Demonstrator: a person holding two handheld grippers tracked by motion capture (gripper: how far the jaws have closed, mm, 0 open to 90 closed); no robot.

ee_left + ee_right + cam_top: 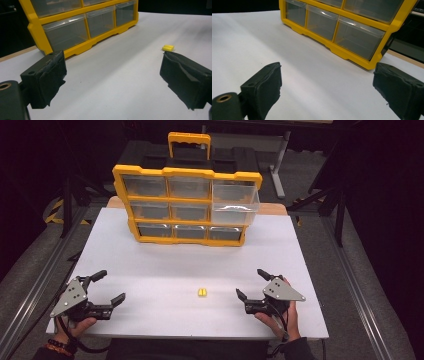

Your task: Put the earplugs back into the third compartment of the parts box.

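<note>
Holding both tools low over the white table [165, 270], I have the left gripper [107, 287] and right gripper [251, 283] spread wide with nothing between the jaws. A small yellow block [202, 292] lies untouched between them, just beyond my left tool's right jaw. One drawer [235, 202] of the yellow organizer [186, 205] stands pulled out; picking up and stowing remain, I judge.
</note>
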